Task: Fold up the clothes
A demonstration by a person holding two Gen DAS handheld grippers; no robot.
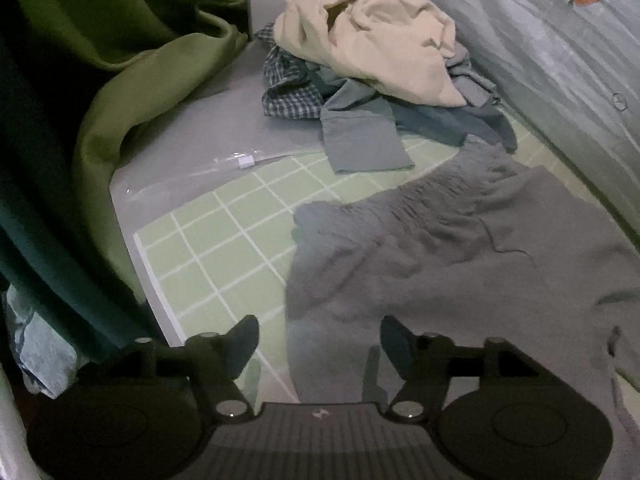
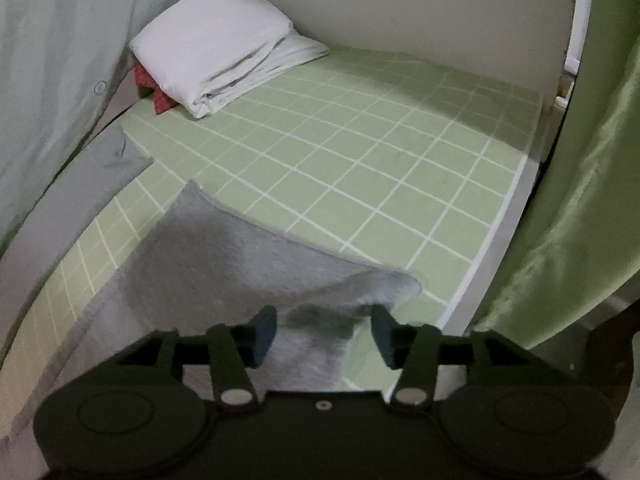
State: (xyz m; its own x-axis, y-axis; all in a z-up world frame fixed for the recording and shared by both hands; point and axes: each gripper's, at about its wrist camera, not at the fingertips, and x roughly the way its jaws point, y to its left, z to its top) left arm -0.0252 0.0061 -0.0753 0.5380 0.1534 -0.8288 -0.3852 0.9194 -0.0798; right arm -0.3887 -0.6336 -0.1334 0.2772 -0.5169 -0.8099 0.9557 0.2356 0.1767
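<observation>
Left gripper [image 1: 320, 344] spread wide above grey garment [image 1: 460, 248] edge

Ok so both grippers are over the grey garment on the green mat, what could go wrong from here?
1. The left gripper is open at the grey garment's wrinkled edge; it may pinch only one layer, skewing the fold.
2. The right gripper is open over a curled-up corner near the mat edge; that corner could slip off the side.
3. The unfolded pile lies close behind; a sweeping fold might snag it.
</observation>
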